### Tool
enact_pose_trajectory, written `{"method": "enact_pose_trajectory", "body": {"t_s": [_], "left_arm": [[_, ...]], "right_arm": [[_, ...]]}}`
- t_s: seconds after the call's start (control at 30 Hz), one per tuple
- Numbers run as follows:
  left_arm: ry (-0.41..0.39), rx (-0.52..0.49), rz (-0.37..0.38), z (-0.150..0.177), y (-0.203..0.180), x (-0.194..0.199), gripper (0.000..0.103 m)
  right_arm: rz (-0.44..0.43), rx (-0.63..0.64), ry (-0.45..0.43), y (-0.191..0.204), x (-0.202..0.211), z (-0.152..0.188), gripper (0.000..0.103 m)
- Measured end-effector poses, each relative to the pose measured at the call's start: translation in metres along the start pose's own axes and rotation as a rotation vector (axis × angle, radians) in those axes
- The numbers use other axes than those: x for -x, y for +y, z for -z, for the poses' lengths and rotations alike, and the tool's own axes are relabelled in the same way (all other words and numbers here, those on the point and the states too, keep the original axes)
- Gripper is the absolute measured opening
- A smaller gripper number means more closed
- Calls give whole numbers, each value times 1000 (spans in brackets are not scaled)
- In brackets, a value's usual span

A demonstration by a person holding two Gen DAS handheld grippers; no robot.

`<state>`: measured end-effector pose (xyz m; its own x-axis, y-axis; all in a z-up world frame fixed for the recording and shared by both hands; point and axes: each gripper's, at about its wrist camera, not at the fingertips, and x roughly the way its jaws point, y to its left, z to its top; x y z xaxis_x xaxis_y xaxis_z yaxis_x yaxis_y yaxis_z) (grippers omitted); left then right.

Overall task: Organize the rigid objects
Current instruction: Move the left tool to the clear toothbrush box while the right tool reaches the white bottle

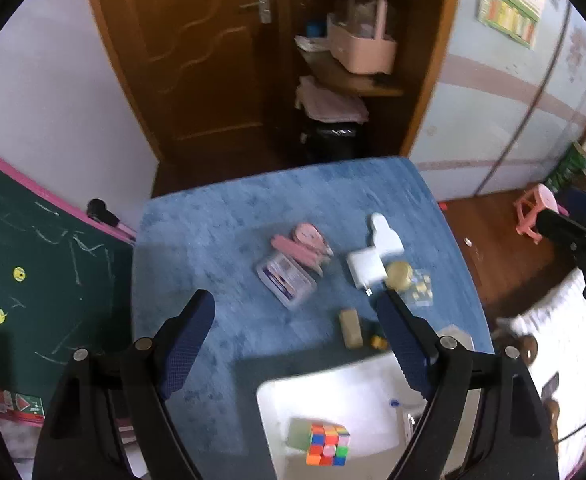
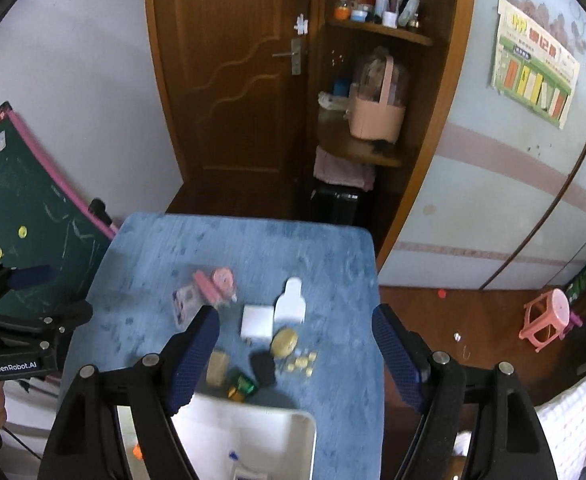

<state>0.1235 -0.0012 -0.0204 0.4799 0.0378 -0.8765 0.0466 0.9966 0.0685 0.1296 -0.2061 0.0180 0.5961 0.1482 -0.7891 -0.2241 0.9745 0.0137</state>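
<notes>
A blue-covered table [image 1: 221, 240] holds several small objects: a clear plastic case [image 1: 286, 280], pink items [image 1: 305, 242], a white charger [image 1: 365, 269], a white bottle-shaped piece [image 1: 385, 233], a round yellow tin [image 1: 398, 273] and a tan eraser [image 1: 350, 328]. A white bin [image 1: 357, 384] at the near edge holds a Rubik's cube [image 1: 328, 444]. My left gripper [image 1: 293, 344] is open and empty above the bin. My right gripper [image 2: 295, 354] is open and empty above the table [image 2: 333, 380]; below it lie the tin [image 2: 284, 342], a black object [image 2: 263, 368] and the bin [image 2: 269, 432].
A green chalkboard [image 1: 33, 248] leans left of the table. A wooden door [image 2: 237, 80] and shelves with a pink basket [image 2: 377, 114] stand behind. A pink stool [image 2: 549, 318] sits on the floor at right.
</notes>
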Motion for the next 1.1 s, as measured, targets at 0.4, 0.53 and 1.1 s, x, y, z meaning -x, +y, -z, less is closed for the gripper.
{"method": "enact_pose_trajectory", "body": {"t_s": [0.4,0.53,1.1], "left_arm": [[86,101,-15,-39,3,-72,86],[167,211,-20,-40,16,-117,85],[381,415,-75,-9,24,-251,86]], "right_arm": [[-37,-3,120,-4,-83,-32,79],[-61,-30,193,-10,-125,-31,79],[-141,-188,508,-28,-287,8,79]]}}
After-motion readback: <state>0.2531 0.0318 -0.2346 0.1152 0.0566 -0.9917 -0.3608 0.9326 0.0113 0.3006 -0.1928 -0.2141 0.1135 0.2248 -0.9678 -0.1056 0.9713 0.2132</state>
